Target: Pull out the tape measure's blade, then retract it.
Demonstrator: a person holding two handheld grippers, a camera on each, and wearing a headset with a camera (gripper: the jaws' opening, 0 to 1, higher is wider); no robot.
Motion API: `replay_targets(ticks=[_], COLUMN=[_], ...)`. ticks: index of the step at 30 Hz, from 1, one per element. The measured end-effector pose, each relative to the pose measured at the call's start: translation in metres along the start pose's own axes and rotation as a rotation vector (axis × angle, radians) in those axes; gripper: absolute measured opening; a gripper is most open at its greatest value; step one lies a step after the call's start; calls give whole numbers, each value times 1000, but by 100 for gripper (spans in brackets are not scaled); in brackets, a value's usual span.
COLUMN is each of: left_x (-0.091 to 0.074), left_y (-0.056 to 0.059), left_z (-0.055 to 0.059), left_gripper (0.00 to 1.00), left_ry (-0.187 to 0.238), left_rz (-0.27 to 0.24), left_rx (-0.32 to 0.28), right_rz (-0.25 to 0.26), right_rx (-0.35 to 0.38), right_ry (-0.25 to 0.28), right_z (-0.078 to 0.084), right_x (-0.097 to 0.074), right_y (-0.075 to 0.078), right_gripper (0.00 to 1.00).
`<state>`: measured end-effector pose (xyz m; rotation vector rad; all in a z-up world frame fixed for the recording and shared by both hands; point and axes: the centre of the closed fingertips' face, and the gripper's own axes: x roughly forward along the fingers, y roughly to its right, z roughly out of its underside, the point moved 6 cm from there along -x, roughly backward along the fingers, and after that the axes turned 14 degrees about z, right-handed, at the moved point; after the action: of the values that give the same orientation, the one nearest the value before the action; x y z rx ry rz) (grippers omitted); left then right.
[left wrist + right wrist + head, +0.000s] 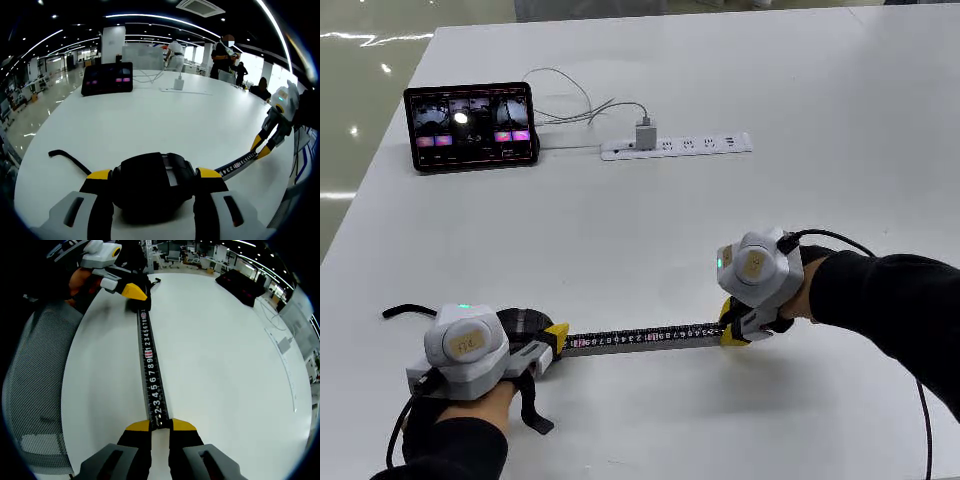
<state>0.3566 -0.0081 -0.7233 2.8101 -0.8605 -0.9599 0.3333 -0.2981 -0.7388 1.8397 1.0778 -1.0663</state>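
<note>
The black tape measure case (152,182) lies on the white table (650,230), clamped between the yellow-tipped jaws of my left gripper (535,345). From the case the dark blade (640,337) with white numbers runs right, flat along the table, to my right gripper (732,331). In the right gripper view the blade (150,370) stretches from the left gripper (127,290) down to my right gripper (161,426), which is shut on the blade's end. The case's black wrist strap (405,311) trails off to the left.
A tablet (470,126) with a lit screen stands at the back left. A white power strip (675,146) with a charger and cables lies behind the middle of the table. A grey mesh chair (40,390) sits beside the table. People stand in the far background.
</note>
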Motion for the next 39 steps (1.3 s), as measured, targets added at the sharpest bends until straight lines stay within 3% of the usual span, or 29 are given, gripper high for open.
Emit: replay_targets(ticks=[39], left_x=[2], left_y=[-1], left_z=[-2], left_gripper=[60], left_ry=[-12], left_rz=[0], left_rx=[-12], right_rz=[-1], right_rx=[-12], right_ry=[-9], right_z=[-10], right_x=[6], right_y=[-1], right_gripper=[8])
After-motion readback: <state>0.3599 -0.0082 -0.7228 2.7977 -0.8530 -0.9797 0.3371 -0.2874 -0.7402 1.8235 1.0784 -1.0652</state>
